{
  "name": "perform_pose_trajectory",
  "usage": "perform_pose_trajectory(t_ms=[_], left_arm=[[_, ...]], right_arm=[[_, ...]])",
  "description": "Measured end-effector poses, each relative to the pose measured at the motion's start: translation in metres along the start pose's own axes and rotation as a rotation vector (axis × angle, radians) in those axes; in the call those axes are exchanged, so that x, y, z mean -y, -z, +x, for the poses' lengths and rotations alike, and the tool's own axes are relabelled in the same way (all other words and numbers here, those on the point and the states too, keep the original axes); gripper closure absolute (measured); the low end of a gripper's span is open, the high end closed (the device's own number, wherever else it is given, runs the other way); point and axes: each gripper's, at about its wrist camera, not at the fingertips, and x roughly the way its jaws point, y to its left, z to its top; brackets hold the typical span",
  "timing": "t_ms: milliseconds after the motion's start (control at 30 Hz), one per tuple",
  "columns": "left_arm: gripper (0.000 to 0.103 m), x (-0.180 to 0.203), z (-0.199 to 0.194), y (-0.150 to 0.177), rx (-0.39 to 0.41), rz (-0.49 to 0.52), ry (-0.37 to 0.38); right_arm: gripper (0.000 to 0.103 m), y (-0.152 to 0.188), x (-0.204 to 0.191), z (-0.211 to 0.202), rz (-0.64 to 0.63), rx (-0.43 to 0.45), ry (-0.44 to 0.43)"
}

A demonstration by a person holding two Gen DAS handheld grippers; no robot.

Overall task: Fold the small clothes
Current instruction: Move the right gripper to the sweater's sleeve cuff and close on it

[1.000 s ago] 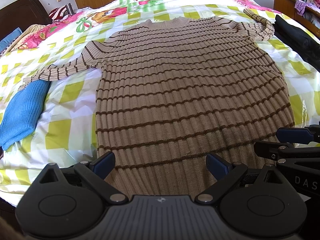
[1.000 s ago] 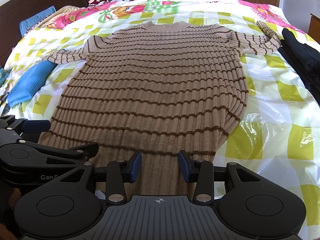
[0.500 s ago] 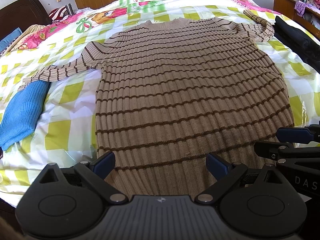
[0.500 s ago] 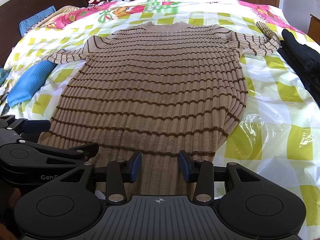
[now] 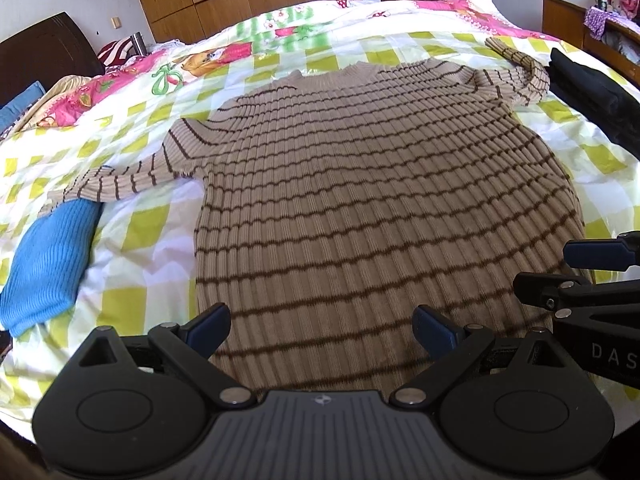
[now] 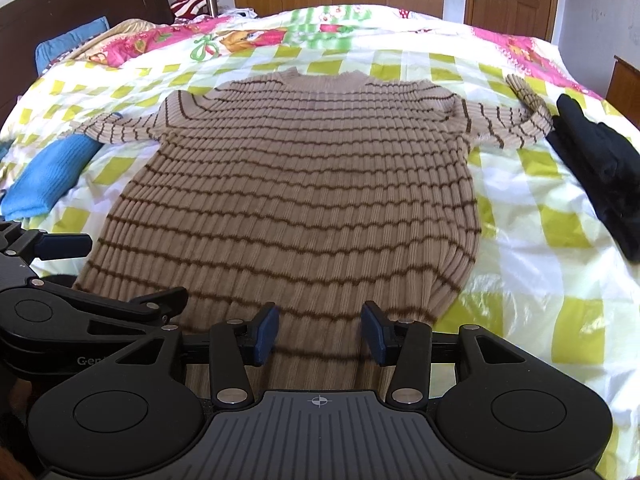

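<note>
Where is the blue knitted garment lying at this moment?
The blue knitted garment lies on the bed at the left edge of both views, left of the striped sweater, with its far end tucked under that sweater's left sleeve.

Both grippers higher above sweater [image 5: 372, 200].

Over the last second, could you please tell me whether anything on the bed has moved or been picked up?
Nothing has visibly changed. The striped sweater lies flat as before, and the left gripper and right gripper stay open near its hem, holding nothing.
</note>
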Motion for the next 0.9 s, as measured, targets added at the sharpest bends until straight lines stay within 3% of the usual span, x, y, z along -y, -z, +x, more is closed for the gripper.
perform_pose_trajectory(t_ms=[900], left_arm=[[0.0,0.008,0.059,-0.073,0.055,0.022,0.022]], right_arm=[[0.057,-0.066,0.033,0.052,-0.003,0.023,0.124]])
